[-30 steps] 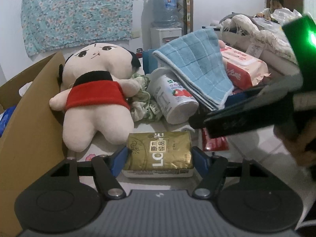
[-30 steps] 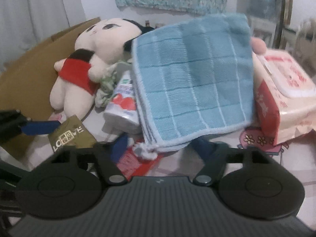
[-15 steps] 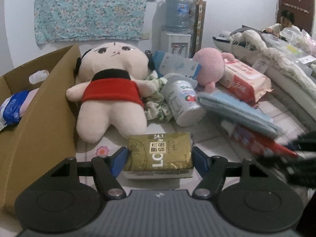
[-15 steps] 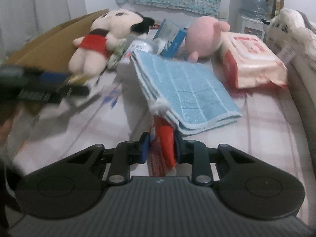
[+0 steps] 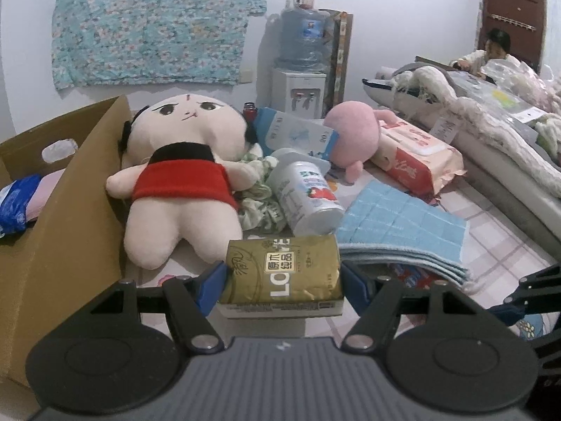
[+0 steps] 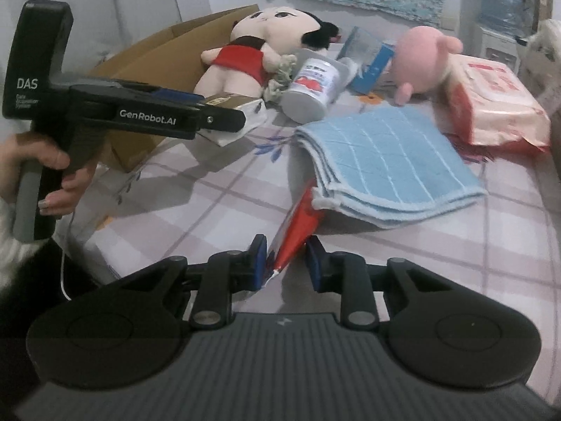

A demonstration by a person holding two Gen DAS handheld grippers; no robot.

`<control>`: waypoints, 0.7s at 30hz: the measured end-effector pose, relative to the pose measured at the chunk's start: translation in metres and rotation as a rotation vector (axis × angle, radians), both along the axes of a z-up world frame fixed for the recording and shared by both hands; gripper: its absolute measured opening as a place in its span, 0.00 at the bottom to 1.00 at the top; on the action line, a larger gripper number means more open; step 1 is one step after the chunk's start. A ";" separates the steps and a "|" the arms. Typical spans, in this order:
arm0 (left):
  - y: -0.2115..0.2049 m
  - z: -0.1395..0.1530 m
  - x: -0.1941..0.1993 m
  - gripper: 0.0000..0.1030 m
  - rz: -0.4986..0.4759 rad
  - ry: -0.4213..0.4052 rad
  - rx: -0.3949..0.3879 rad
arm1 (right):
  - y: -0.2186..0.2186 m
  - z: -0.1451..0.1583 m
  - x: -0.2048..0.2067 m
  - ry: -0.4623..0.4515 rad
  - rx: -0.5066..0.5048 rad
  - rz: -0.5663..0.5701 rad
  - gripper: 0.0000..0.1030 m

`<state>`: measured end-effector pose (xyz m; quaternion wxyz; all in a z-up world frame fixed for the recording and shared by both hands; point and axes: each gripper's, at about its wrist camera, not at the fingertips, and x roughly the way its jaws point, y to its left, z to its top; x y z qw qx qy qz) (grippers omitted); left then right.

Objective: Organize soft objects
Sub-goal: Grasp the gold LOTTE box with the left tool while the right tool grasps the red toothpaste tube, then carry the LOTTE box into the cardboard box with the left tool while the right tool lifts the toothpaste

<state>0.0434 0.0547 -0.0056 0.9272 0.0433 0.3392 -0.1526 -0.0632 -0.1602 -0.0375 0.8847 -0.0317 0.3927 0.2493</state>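
Observation:
My left gripper is shut on a gold tissue pack and holds it above the checked mat, beside the cardboard box; the pack also shows in the right wrist view. My right gripper is shut on the end of a red and white tube whose far end lies under a folded blue towel. The towel also shows in the left wrist view. A doll in a red top and a pink plush lie behind.
A white canister lies on its side by a green-patterned cloth. A pink wipes pack and a blue-white box lie further back. The cardboard box holds blue and pink items. A bed edge runs along the right.
The blue towel, held up a second ago, now lies flat on the mat. My right gripper has let it go, pulled back and shut on the red tube. The left gripper still holds the pack.

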 end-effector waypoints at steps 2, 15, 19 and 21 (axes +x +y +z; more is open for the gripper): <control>0.003 -0.001 0.002 0.69 0.016 0.004 -0.003 | 0.003 -0.002 0.009 0.008 0.019 0.003 0.25; 0.014 -0.002 0.002 0.69 0.021 0.022 -0.033 | 0.033 -0.007 0.064 0.038 0.078 -0.124 0.82; 0.015 0.000 0.002 0.69 0.025 0.018 -0.045 | 0.035 -0.012 0.073 -0.009 0.048 -0.200 0.37; 0.016 0.000 0.002 0.69 0.026 0.018 -0.049 | 0.026 -0.012 0.078 0.029 0.100 -0.236 0.33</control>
